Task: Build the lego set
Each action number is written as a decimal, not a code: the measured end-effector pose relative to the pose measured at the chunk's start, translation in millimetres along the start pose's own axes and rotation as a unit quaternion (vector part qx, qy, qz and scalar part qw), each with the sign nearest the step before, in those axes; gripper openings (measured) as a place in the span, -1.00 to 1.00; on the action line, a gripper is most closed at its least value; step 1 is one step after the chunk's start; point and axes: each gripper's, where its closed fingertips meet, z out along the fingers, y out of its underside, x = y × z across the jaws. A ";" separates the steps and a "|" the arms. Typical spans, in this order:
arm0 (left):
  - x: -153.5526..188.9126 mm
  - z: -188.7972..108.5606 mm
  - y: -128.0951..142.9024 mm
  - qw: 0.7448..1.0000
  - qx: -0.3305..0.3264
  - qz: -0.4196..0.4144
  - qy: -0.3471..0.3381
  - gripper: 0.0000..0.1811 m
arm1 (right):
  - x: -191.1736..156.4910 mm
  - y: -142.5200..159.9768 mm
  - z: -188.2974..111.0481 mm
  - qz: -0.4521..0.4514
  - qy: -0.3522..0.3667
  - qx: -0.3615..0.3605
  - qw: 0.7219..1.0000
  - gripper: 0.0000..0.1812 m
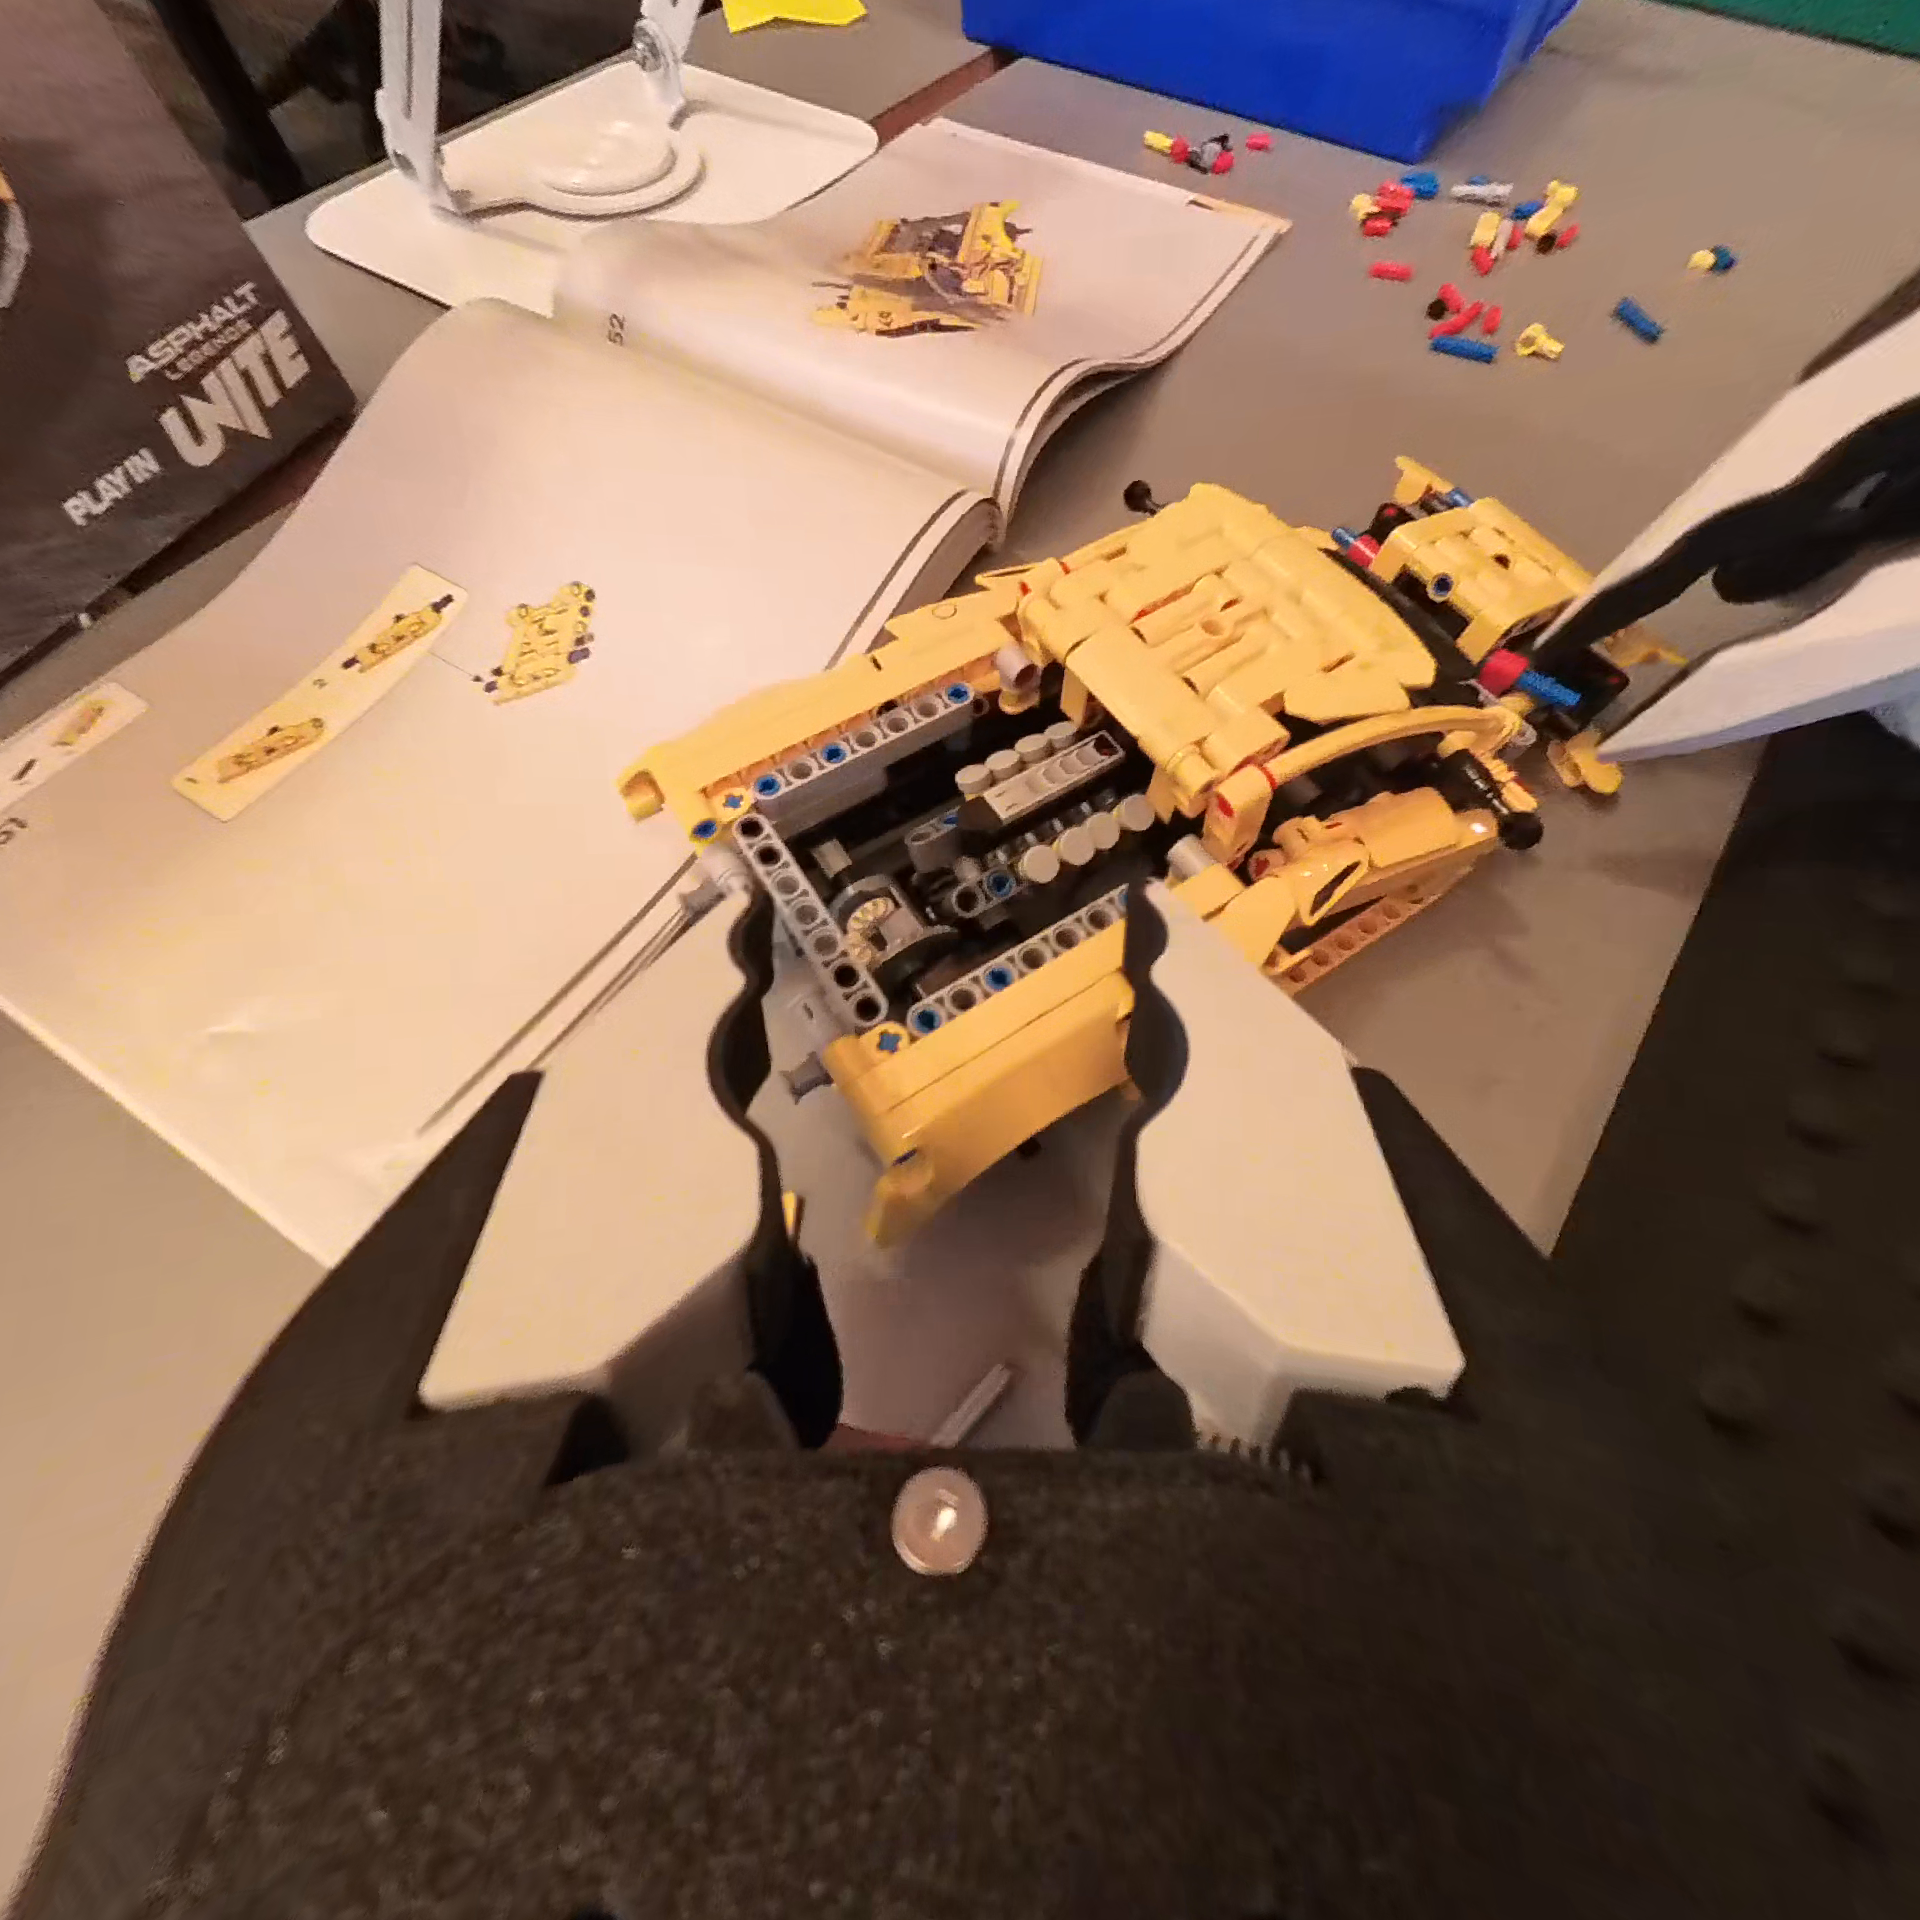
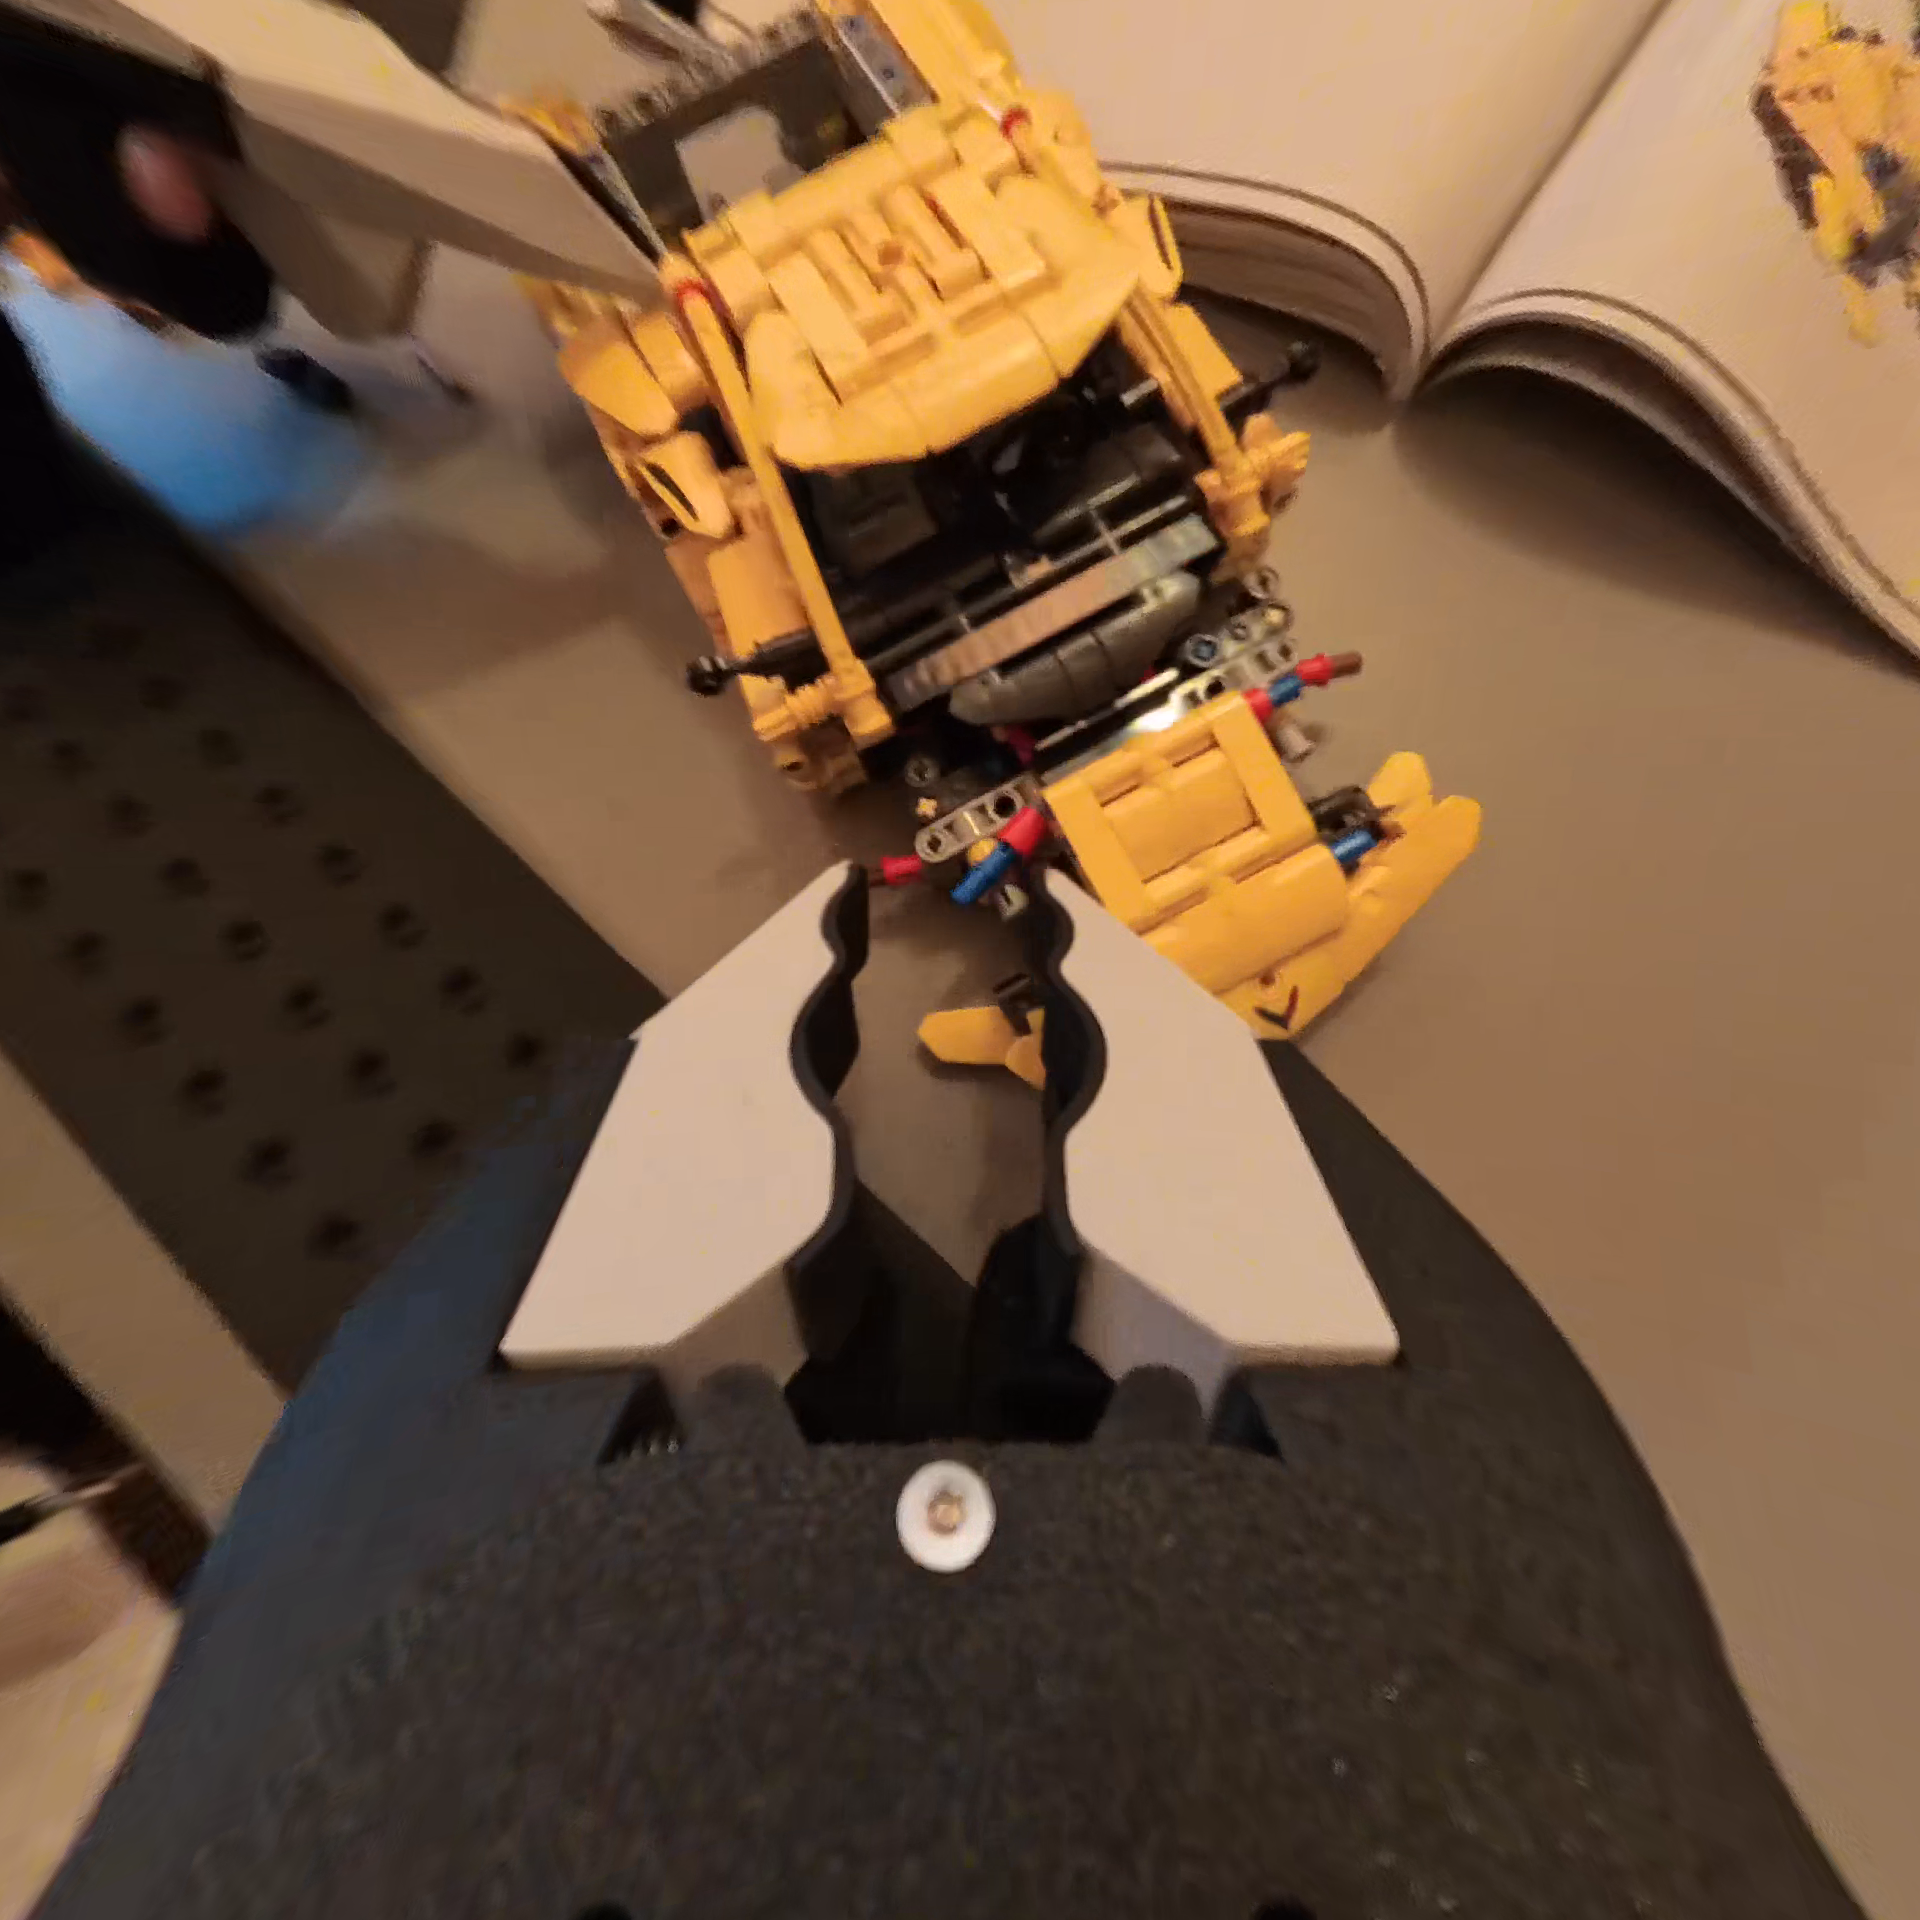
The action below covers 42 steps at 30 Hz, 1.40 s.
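Observation:
The yellow lego car (image 1: 1195, 644) lies on the grey table beside the open booklet. My left gripper (image 1: 945, 914) straddles its open rear frame. The right finger presses on the yellow rear panel (image 1: 987, 1081) and the left finger meets the axle stubs, so it is shut on the car. My right gripper (image 2: 945, 883) is at the car's (image 2: 914, 343) front end, open with a narrow gap. A blue and red pin cluster (image 2: 987, 868) sits at its fingertips. The right gripper also shows in the left wrist view (image 1: 1558, 675). A small loose yellow piece (image 2: 971, 1039) lies under it.
The open instruction booklet (image 1: 520, 831) lies left of the car. Several loose red, blue and yellow pins (image 1: 1475, 260) are scattered at the back right, near a blue bin (image 1: 1299, 62). A dark box (image 1: 135, 395), a white stand base (image 1: 623, 177) and a dark perforated mat (image 1: 1766, 1143) surround the area. From the right gripper's tips to the small loose yellow piece (image 2: 971, 1039) is close to 4 cm. It is also in sight in the left wrist view (image 1: 1595, 761).

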 end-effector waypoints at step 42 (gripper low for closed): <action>82.1 58.3 -3.7 0.946 -0.173 0.070 0.266 -0.09 | 78.2 18.2 -16.6 0.125 0.127 0.022 0.984 -0.94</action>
